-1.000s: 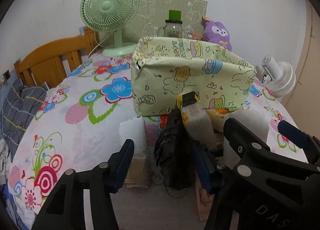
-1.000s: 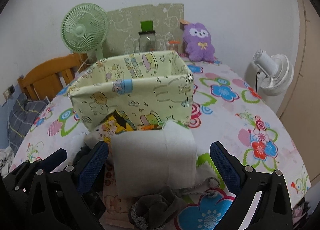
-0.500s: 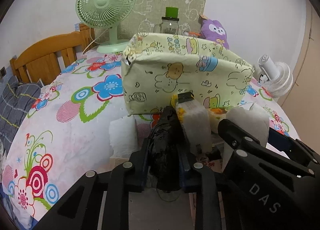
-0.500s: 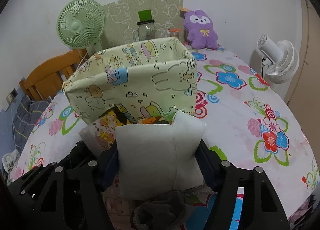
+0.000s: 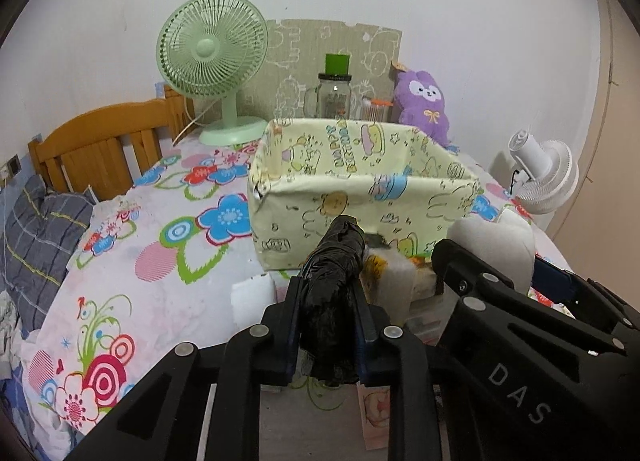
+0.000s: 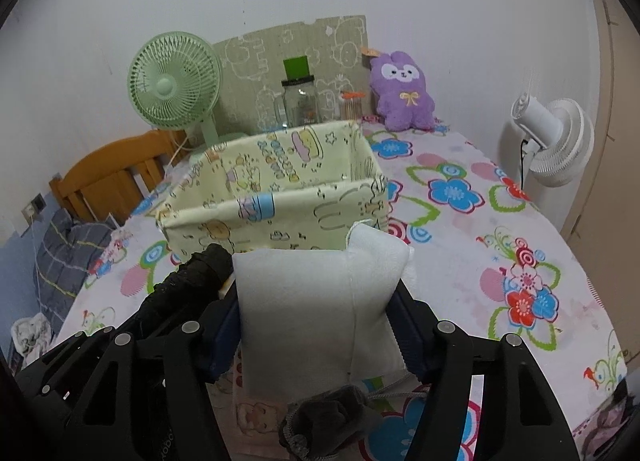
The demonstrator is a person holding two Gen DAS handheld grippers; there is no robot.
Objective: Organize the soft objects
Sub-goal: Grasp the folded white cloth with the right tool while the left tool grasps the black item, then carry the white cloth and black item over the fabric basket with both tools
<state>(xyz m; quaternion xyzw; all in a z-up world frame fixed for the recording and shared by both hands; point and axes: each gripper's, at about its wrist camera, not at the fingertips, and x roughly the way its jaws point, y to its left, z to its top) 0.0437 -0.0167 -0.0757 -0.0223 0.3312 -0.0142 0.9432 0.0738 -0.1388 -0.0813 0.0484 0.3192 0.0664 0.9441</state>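
Nearest the left wrist camera, the left hand-held gripper [image 5: 329, 335] is clamped on a black crumpled roll [image 5: 334, 281], its blue pads pressing both sides; the roll sticks out forward past the fingertips, toward the bin. In the right wrist view, the right hand-held gripper [image 6: 316, 325] is closed partway on a white foam pad [image 6: 312, 309], squeezed between its pads, with the pad's top edge rising above the fingers. Both sets of jaws have just been closing on these things. Below the white pad lies a grey drawstring pouch [image 6: 324, 425] on the flowered bedsheet [image 6: 460, 229]. Just beyond both held things stands the pale-yellow cartoon-print fabric bin [image 5: 360, 181], open at the top. A small white foam piece [image 5: 252, 293] lies on the sheet left of the black roll. Further back are a green fan [image 5: 212, 61], a glass jar [image 5: 334, 99] and a purple plush toy [image 5: 424, 105] against the wall.
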